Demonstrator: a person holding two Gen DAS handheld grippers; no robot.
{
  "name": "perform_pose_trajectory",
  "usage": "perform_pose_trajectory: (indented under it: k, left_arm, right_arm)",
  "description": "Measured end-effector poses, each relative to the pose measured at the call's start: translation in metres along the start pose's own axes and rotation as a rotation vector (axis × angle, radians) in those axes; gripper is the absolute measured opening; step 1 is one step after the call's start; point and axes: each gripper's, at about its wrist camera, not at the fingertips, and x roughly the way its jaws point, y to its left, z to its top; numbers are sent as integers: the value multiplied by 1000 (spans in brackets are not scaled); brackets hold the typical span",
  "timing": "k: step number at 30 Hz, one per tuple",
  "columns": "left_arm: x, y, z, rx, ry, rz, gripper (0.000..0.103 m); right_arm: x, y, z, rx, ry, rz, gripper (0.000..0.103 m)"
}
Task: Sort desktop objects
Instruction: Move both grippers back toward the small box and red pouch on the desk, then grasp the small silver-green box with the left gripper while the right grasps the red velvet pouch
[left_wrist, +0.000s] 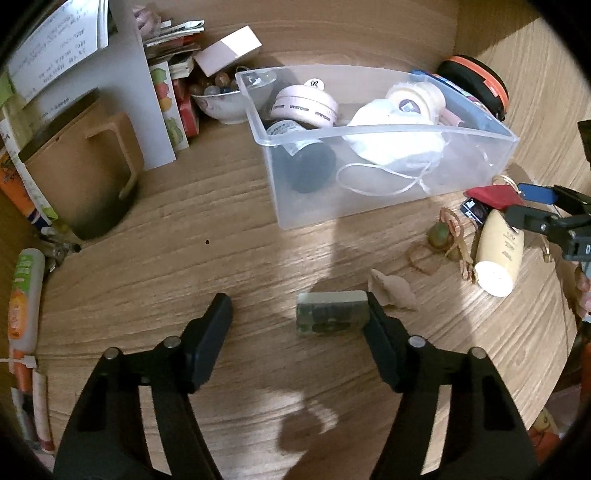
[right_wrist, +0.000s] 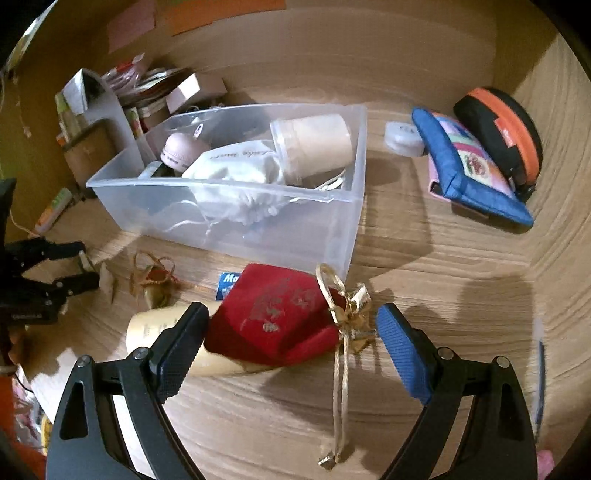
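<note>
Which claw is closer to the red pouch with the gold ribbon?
Right. The right claw straddles the red pouch, open. The left claw is beside a small grey block, away from the pouch.

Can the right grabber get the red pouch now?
Probably yes. The right gripper is open with the red pouch between its fingers, and nothing covers the pouch. Only its gold ribbon trails in the gap.
</note>
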Motion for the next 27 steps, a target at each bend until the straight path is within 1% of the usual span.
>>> perform_pose_trajectory:
  k: [3, 4, 5, 7, 8, 9, 10, 11, 14, 16, 18, 20, 22, 27]
  left_arm:
    - [-1, 1, -1, 10, -9, -10, 59]
    - [-1, 1, 0, 11, -10, -12, 56]
    - [-1, 1, 0, 11, -13, -12, 55]
    - [-1, 3, 1, 7, -16, -14, 52]
    - [-1, 4, 1, 3, -18, -16, 51]
    - [-1, 5, 1, -2, -19, -22, 50]
    - [-1, 6, 2, -5, -20, -26, 48]
    - [-1, 6, 2, -5, -22, -25, 45]
    - [0, 3, 1, 3, -25, -6, 39]
    - [0, 3, 2, 3, -28, -2, 33]
    - [0, 3, 1, 0, -28, -5, 33]
    - [0, 5, 2, -10, -27, -15, 33]
    - [0, 8, 2, -27, -24, -28, 33]
    - [-5, 14, 2, -64, -36, -32, 33]
  right_arm:
    - [4, -6, 0, 39, 3, 46, 89]
    - [4, -7, -1, 49, 3, 62, 84]
    - [3, -8, -1, 52, 3, 74, 82]
    - [2, -7, -1, 44, -4, 80, 75]
    - [1, -6, -2, 38, -8, 82, 73]
    - [0, -5, -2, 32, -11, 88, 69]
    - [0, -4, -1, 28, -13, 100, 60]
    - [0, -3, 0, 25, -13, 116, 56]
    - [-2, 1, 1, 3, -27, 104, 45]
    - [-4, 1, 1, -4, -34, 87, 30]
    - [-5, -1, 1, 3, -41, 82, 20]
    - [-7, -5, 0, 22, -50, 92, 19]
    - [-10, -9, -1, 30, -63, 83, 19]
    - [-28, -16, 0, 51, -110, 91, 18]
